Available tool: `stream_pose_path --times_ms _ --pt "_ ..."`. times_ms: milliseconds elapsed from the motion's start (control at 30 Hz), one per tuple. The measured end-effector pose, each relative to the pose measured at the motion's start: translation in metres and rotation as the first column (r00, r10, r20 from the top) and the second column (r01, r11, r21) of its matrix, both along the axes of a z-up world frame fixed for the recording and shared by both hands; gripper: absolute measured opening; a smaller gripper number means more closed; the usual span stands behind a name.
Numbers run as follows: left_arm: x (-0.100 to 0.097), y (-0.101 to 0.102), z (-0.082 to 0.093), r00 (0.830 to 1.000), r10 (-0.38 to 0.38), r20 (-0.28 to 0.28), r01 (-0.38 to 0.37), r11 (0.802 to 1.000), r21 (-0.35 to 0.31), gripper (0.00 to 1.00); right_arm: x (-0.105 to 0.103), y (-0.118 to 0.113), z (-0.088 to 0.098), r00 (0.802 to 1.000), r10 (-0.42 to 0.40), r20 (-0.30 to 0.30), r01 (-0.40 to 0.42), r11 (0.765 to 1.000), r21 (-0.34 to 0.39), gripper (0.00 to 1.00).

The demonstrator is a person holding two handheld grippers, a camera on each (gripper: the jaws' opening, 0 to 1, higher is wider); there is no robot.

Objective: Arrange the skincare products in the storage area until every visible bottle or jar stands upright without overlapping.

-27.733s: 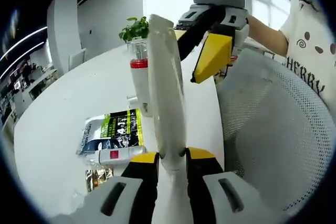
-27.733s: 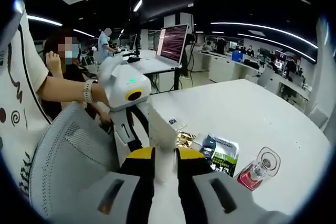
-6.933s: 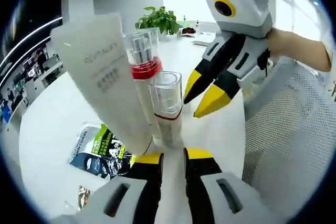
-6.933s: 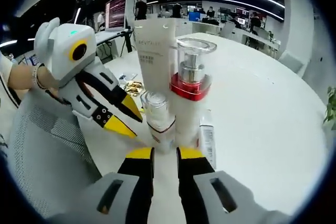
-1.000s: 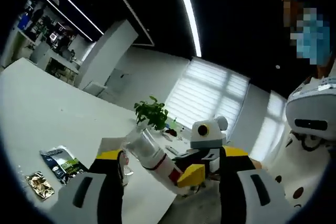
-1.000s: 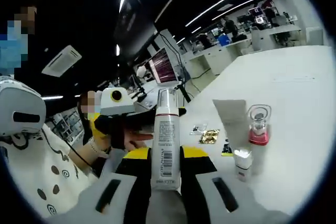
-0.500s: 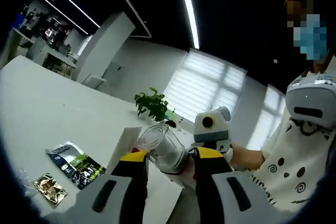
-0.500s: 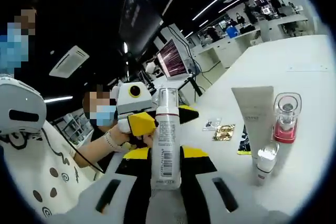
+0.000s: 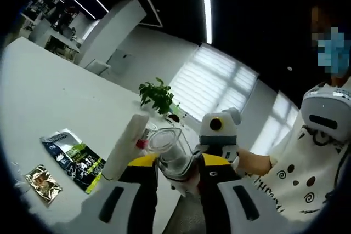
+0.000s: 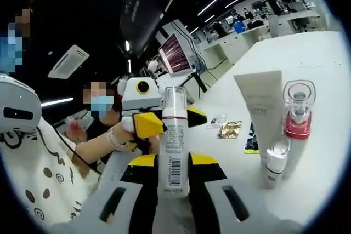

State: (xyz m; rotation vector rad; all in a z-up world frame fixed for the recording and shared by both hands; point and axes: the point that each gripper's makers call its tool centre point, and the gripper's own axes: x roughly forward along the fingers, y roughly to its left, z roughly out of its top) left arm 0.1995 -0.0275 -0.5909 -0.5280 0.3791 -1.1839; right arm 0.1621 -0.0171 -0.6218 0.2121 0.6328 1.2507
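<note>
A white pump bottle (image 10: 174,157) with a barcode and a clear cap (image 10: 175,98) is held in the air by both grippers. My right gripper (image 10: 174,164) is shut on its lower body. My left gripper (image 10: 173,120) comes in from behind, its yellow jaws pressed on the neck just under the cap. In the left gripper view the clear cap (image 9: 170,150) sits between the shut jaws of my left gripper (image 9: 178,163), with the right gripper (image 9: 218,135) behind it. On the table stand a white tube (image 10: 260,108), a red-collared bottle (image 10: 298,110) and a small bottle (image 10: 277,160).
The round white table (image 10: 323,58) carries a gold sachet (image 10: 230,130) and a green-and-black packet (image 9: 71,157). A potted plant (image 9: 156,94) stands at the far edge. A person's hand (image 10: 118,138) holds the left gripper, and a masked person sits behind near a monitor (image 10: 175,53).
One second ago my left gripper's jaws stood wide open around the bottle; they have since shut on its cap end. My right gripper keeps its hold. Both views have shifted a little.
</note>
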Motion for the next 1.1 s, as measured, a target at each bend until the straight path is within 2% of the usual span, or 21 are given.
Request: stream_pose_path --times_ms 67,100,167,267,333,467,533,667,767,867,1000,1100 --pt "-0.002 -0.001 -0.004 1.000 -0.022 0.017 0.021 0.999 0.047 0.22 0.000 0.001 -0.006 1.000 0.001 0.027 0.000 0.999 -0.044 0.21" --pt "-0.002 -0.002 -0.005 0.999 -0.027 0.022 0.026 0.998 0.059 0.22 0.003 0.000 -0.011 0.998 -0.004 0.060 0.009 0.996 -0.085 0.21" --pt "0.001 -0.003 -0.009 0.999 -0.017 0.027 0.015 0.996 0.089 0.20 0.010 -0.002 -0.018 0.996 -0.020 0.093 0.032 0.990 -0.137 0.22" --pt "0.006 -0.001 -0.014 1.000 -0.012 0.015 0.010 0.995 0.104 0.19 0.015 -0.008 -0.026 0.992 -0.028 0.120 0.052 0.979 -0.198 0.27" --pt "0.008 0.000 -0.016 1.000 -0.005 0.018 0.003 0.993 0.118 0.19 0.015 -0.011 -0.028 0.990 -0.024 0.141 0.057 0.970 -0.237 0.28" --pt "0.008 0.001 -0.021 1.000 -0.002 0.017 0.000 0.990 0.144 0.19 0.016 -0.018 -0.022 0.984 -0.027 0.178 0.075 0.961 -0.266 0.29" --pt "0.009 0.001 -0.024 1.000 -0.005 0.018 0.002 0.987 0.162 0.19 0.018 -0.020 -0.016 0.980 -0.036 0.196 0.088 0.960 -0.264 0.30" --pt "0.011 0.002 -0.031 0.999 0.004 0.033 -0.011 0.976 0.216 0.19 0.029 -0.021 0.004 0.970 -0.085 0.228 0.133 0.970 -0.204 0.29" --pt "0.015 0.004 -0.033 0.999 0.012 0.051 -0.025 0.968 0.248 0.19 0.033 -0.019 0.009 0.966 -0.091 0.241 0.142 0.969 -0.202 0.29" --pt "0.019 0.006 -0.037 0.997 0.021 0.074 -0.041 0.957 0.286 0.19 0.035 -0.017 0.014 0.966 -0.091 0.241 0.139 0.972 -0.191 0.30" --pt "0.018 0.007 -0.040 0.996 0.017 0.086 -0.043 0.947 0.317 0.19 0.040 -0.011 0.026 0.964 -0.114 0.241 0.151 0.979 -0.139 0.29" --pt "0.016 0.005 -0.040 0.996 0.015 0.090 -0.044 0.944 0.326 0.19 0.043 -0.004 0.024 0.967 -0.112 0.229 0.147 0.979 -0.139 0.30"
